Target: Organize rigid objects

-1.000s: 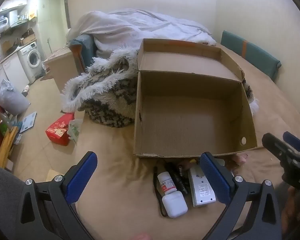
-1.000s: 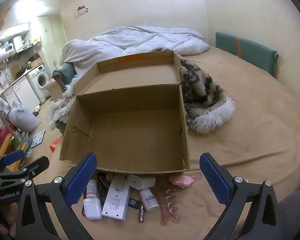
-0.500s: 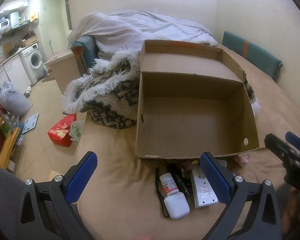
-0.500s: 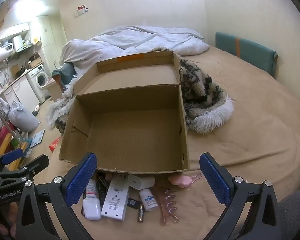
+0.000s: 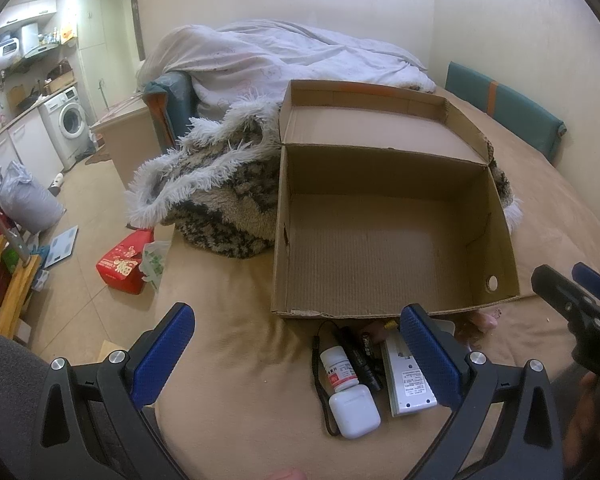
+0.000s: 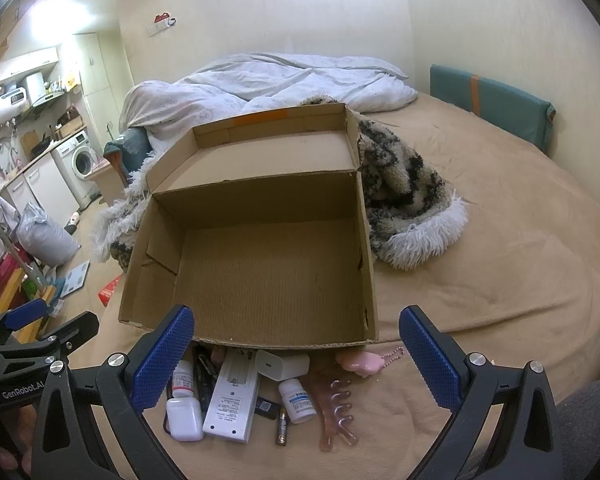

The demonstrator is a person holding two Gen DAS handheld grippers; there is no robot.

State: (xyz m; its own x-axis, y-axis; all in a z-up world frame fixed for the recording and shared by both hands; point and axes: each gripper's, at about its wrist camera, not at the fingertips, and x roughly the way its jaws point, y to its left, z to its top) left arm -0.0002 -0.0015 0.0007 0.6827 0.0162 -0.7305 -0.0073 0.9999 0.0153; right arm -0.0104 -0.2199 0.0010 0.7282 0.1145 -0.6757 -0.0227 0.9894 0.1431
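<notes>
Both my tools hang released and empty: left gripper [image 5: 296, 350] and right gripper [image 6: 296, 350], jaws spread wide. Just past the fingertips, small items crowd together on the bed: earbud case [image 6: 184, 418], remote [image 6: 232, 400], pill bottle [image 6: 298, 398], battery [image 6: 281, 426], pink comb [image 6: 334, 408]. Beyond them sits the cardboard box [image 6: 260, 260], nothing inside. My worry: things lie touching, so closing on one could nudge neighbours or pinch two.

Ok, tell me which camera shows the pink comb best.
The right wrist view: the pink comb lies in full sight in front of the cardboard box, teeth to the right, beside a white pill bottle. The left wrist view shows nothing I can identify as the comb.
</notes>
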